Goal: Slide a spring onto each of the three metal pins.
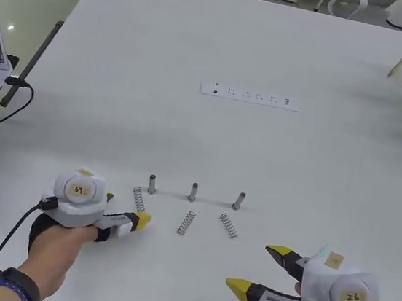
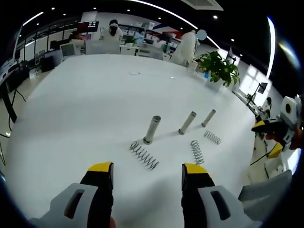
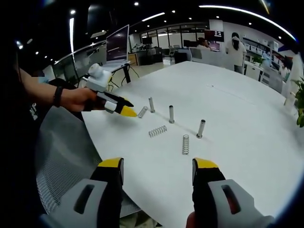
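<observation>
Left hand-held gripper (image 2: 147, 168): spread, empty, near left spring (image 1: 138, 199).
Right hand-held gripper (image 1: 258, 269): spread, empty.
Springs (image 1: 186, 222): flat on counter (image 1: 197, 62), one before each bare pin (image 1: 193, 191).
Next: I pinch spring end lightly, bore over pin.

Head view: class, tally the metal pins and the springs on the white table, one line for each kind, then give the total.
Metal pins: 3
Springs: 3
Total: 6
</observation>
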A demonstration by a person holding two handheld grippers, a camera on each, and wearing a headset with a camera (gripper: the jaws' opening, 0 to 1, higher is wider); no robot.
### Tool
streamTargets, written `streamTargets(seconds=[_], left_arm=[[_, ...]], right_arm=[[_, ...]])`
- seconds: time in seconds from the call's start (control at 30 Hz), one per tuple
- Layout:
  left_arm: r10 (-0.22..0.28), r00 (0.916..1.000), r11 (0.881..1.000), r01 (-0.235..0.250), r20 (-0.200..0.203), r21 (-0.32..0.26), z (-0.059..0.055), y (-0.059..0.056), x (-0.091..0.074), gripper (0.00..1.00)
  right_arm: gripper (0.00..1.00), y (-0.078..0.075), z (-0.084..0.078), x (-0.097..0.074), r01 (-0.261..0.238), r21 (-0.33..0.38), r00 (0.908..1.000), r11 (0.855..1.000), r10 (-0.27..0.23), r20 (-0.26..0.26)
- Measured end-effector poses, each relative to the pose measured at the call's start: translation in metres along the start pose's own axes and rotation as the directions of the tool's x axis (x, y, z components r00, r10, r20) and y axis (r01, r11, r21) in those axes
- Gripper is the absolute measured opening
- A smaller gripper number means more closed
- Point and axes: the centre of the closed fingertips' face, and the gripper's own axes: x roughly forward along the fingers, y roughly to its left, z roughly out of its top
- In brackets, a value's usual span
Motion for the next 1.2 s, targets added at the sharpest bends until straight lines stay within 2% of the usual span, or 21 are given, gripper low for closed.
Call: streamTargets(seconds=[0.33, 0.53, 0.8, 1.0, 1.2], left_arm=[[0.041, 0.9992, 0.998, -0.041, -0.002, -0.052, 0.0, 0.002, 0.016, 0.5], [0.056, 0.9984, 0.997, -0.056, 0.003, -0.052, 0.003, 0.0, 0.021, 0.49], [0.101, 0.9945, 0.994, -0.1, 0.026, -0.048, 0.008, 0.002, 0.027, 0.42], [0.126, 0.9919, 0.992, -0.126, 0.02, 0.012, 0.005, 0.0, 0.028, 0.32], [0.142, 0.9899, 0.988, -0.142, 0.008, 0.06, 0.003, 0.004, 0.026, 0.22]], right_arm=[[0.56, -0.001, 0.004, 0.003, -0.007, 0.003, 1.0, 1.0, 0.007, 0.004], [0.56, -0.002, 0.008, 0.003, -0.009, 0.0, 0.9999, 1.0, 0.009, 0.008], [0.56, -0.004, 0.008, 0.002, -0.01, -0.002, 0.9999, 1.0, 0.01, 0.006], [0.56, -0.004, 0.009, 0.003, -0.01, -0.004, 0.9999, 1.0, 0.01, 0.006], [0.56, -0.003, 0.006, 0.004, -0.009, -0.006, 1.0, 1.0, 0.009, -0.002]])
